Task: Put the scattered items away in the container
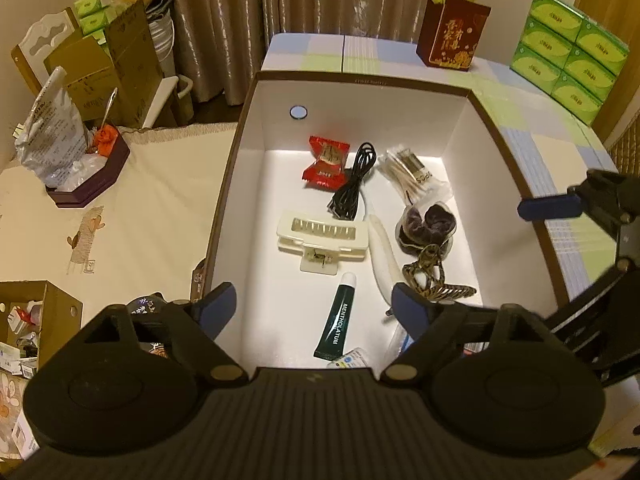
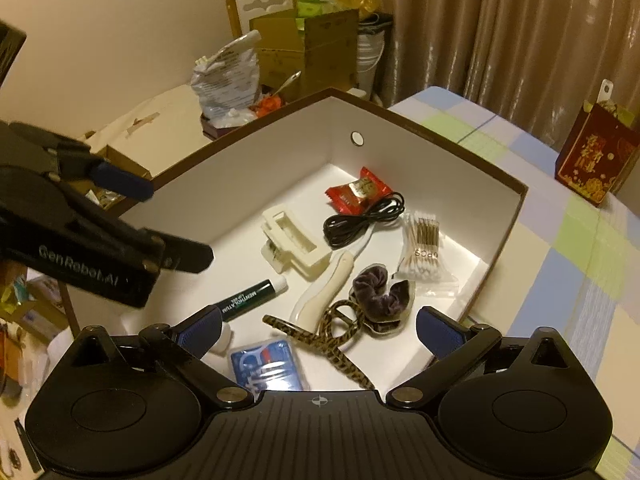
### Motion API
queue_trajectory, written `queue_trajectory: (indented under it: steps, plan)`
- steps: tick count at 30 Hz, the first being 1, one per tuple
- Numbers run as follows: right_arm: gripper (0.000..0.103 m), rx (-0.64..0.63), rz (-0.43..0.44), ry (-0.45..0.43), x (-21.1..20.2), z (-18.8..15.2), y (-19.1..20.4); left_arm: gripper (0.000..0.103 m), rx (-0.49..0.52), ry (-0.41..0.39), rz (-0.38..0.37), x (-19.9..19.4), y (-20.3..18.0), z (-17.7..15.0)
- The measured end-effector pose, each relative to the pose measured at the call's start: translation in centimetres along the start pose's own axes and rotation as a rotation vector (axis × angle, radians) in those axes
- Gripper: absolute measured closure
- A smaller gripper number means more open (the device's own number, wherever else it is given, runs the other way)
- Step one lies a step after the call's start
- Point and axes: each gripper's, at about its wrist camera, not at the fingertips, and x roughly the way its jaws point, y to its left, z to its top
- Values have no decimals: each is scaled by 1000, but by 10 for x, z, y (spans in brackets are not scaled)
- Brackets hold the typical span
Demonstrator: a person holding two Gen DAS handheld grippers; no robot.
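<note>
Beige curtains [image 1: 224,20] hang behind a checked surface [image 1: 532,128] w/ the white container [image 1: 256,128] on it. Inside lie a red sachet [image 1: 325,158], black cable [image 1: 354,184], cotton swabs [image 1: 408,172], cream clip [image 1: 322,238], green tube [image 1: 338,324] etc. Left gripper [image 1: 314,302] & right gripper [image 2: 320,326] hover over the near end, jaws of both wide apart, nothing between.

left gripper [image 1: 314,306] open, empty; right gripper [image 2: 318,330] open, empty.

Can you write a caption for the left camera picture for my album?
Open left tool above the box, with tube, cream clip and cable inside.
</note>
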Motion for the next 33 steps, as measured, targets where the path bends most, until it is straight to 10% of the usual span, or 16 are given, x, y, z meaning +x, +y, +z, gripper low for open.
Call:
queue_trajectory:
  steps: [33]
  plan:
    - [2, 1, 6, -61, -85, -50, -6, 4, -129, -153, 86, -100, -67, -32]
